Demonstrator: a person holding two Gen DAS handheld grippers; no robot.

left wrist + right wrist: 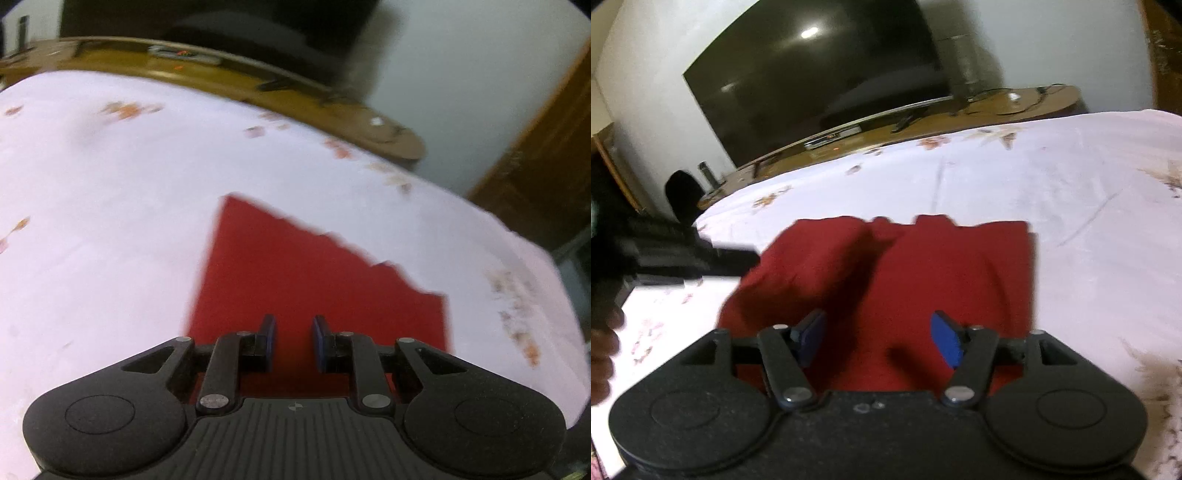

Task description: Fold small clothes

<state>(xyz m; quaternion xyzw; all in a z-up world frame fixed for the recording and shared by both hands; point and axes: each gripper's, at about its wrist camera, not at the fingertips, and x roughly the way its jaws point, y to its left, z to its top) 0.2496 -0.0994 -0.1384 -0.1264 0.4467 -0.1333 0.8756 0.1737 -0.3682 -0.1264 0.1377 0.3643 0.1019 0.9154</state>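
Observation:
A small red garment point(306, 280) lies flat on the white flowered bedsheet point(110, 206). In the left wrist view my left gripper point(293, 332) hovers over its near edge, jaws a little apart and empty. In the right wrist view the same red garment point(923, 266) lies folded, with a raised fold on its left side. My right gripper point(877, 332) is wide open above its near part and holds nothing. The left gripper's black body point(672, 254) shows at the garment's left edge.
A wooden TV bench point(923, 122) runs along the far side of the bed, with a large dark television point(820, 70) and cables on it. A wooden door point(546, 155) stands at the right. The sheet point(1089, 221) spreads to the right of the garment.

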